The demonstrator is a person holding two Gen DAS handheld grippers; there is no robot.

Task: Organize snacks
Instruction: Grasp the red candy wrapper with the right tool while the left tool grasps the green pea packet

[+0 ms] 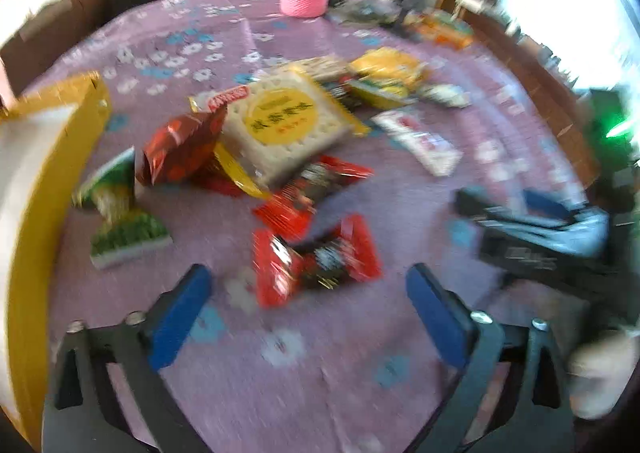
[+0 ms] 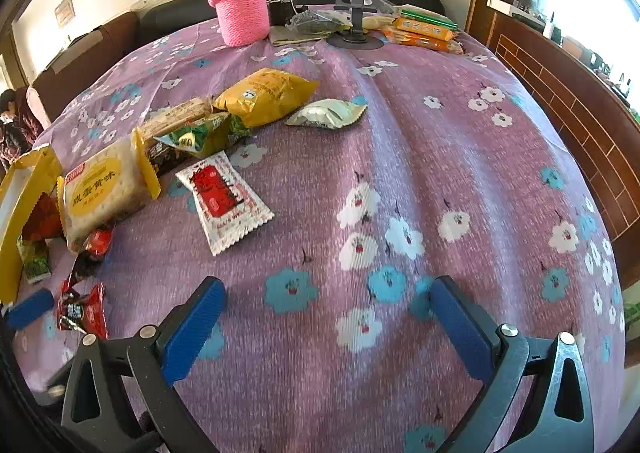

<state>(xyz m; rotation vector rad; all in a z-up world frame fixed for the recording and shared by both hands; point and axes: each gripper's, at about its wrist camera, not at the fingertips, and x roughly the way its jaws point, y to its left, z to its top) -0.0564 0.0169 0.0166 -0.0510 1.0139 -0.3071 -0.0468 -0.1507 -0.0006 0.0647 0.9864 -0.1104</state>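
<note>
Ahead of left fingers (image 1: pixel 308 293): red packet (image 1: pixel 316 265) lying crosswise | both fingers (image 2: pixel 328 301) wide, empty

Bare purple flowered cloth on the counter (image 2: pixel 460 157) lies open ahead of the right claw (image 2: pixel 326 311) toward the counter's right edge. Snack packets crowd the left side, beside a yellow cardboard box (image 1: pixel 60 157); a pink knitted-sleeve flask (image 2: pixel 240 9) stands at the far edge.
</note>
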